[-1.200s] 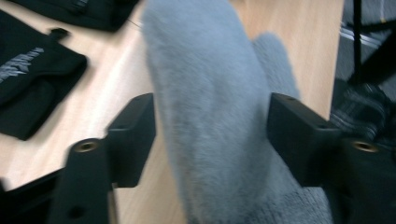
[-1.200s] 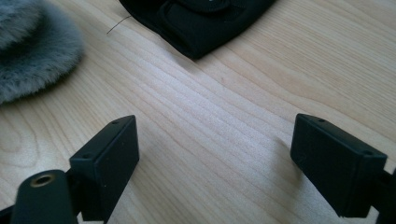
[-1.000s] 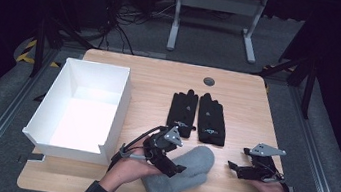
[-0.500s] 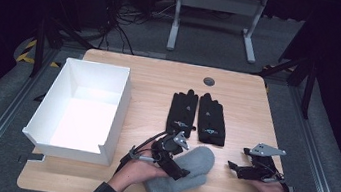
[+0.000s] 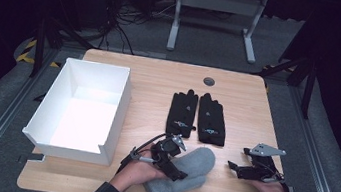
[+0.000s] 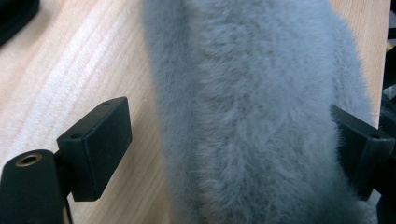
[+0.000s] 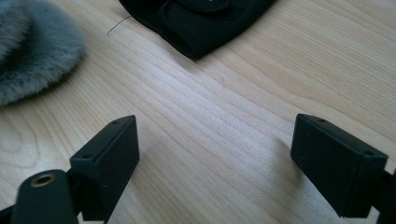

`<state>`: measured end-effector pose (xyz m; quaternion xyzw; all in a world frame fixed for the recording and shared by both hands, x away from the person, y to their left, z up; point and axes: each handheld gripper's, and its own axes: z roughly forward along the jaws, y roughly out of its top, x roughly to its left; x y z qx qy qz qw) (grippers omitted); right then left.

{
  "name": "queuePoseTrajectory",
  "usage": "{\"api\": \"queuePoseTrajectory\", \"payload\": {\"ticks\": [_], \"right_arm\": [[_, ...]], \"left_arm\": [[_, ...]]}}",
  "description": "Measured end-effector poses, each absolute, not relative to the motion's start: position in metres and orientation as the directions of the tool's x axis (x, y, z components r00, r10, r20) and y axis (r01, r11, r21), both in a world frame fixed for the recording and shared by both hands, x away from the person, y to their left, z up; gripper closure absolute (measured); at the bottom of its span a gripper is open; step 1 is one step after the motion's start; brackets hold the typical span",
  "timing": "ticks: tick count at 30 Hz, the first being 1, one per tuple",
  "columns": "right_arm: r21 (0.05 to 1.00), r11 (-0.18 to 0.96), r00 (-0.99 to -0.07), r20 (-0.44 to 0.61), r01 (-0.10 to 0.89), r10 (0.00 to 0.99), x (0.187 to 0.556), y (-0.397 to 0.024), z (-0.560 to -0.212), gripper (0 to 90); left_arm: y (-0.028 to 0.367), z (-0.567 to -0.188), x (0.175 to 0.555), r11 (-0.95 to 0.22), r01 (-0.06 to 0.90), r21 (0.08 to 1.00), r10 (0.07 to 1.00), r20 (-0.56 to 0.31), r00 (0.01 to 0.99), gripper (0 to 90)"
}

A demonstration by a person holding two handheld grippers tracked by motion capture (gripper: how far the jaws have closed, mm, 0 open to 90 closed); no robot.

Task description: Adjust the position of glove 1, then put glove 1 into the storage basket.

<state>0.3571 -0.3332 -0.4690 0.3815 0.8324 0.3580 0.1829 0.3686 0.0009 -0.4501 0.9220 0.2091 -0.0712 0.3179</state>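
While the left tool (image 5: 175, 163) sat low over the grey furry mitten (image 5: 182, 174), its jaws were spread wide, straddling the mitten across its width; the left gripper view had one pad clear of the fur on bare wood and the other at the fur's far edge. No squeeze yet, nothing held.

Mitten lay flat on the surface (image 5: 160, 79) near the front edge, just right of the white box (image 5: 114, 118), below the pair of black gloves (image 5: 198, 117). Right tool (image 5: 239, 170) rested well to the right on bare wood, jaws spread too, holding nothing; the right gripper view showed the mitten tip (image 7: 32, 60) and a glove cuff (image 7: 201, 23) ahead of it.

Risks as I judged them:
- Mitten looked about as wide as the jaw gap. Closing from there would likely bunch the pile rather than grip fabric, giving a weak pinch and slip on lift.
- Fur is plush and compressible, so the pads could close on fluff only. The mitten would then droop or drop short of the box.
- Grip point sat mid-body. One-point lift would let both ends hang, and a trailing end could catch the box wall or drag across the gloves.
- Left pad sat close to the wood. Pressing lower could scrape the surface and push the mitten instead of catching it.
- Mitten was near the front edge, so a shove toward the person might slide it off.
- Right tool was too far off to steady anything if the mitten shifted.
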Motion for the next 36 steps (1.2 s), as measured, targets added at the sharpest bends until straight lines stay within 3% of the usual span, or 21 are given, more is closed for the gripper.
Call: {"api": "queuePoseTrajectory", "payload": {"ticks": [5, 10, 11, 13, 23, 36], "right_arm": [[0.736, 0.453, -0.642, -0.031, 0.504, 0.766, 0.357, -0.333, -0.469, 15.7], [0.736, 0.453, -0.643, -0.032, 0.504, 0.766, 0.357, -0.333, -0.469, 15.7], [0.736, 0.453, -0.642, -0.032, 0.504, 0.766, 0.357, -0.333, -0.469, 15.7], [0.735, 0.454, -0.643, -0.031, 0.504, 0.765, 0.357, -0.333, -0.469, 15.7], [0.735, 0.452, -0.642, -0.030, 0.506, 0.766, 0.357, -0.333, -0.469, 15.5], [0.734, 0.452, -0.642, -0.030, 0.507, 0.767, 0.357, -0.333, -0.469, 15.6]], "left_arm": [[0.002, -0.453, 0.370, -0.702, 0.443, 0.557, 0.325, -0.304, 0.896, 17.1], [0.003, -0.453, 0.371, -0.717, 0.429, 0.549, 0.276, -0.341, 0.899, 29.1], [0.003, -0.453, 0.371, -0.717, 0.426, 0.552, 0.254, -0.362, 0.897, 36.9], [0.003, -0.454, 0.372, -0.718, 0.426, 0.550, 0.239, -0.380, 0.893, 42.6], [0.001, -0.452, 0.375, -0.737, 0.442, 0.512, 0.226, -0.431, 0.874, 66.3], [0.005, -0.435, 0.371, -0.724, 0.436, 0.535, 0.239, -0.398, 0.886, 70.8]]}}
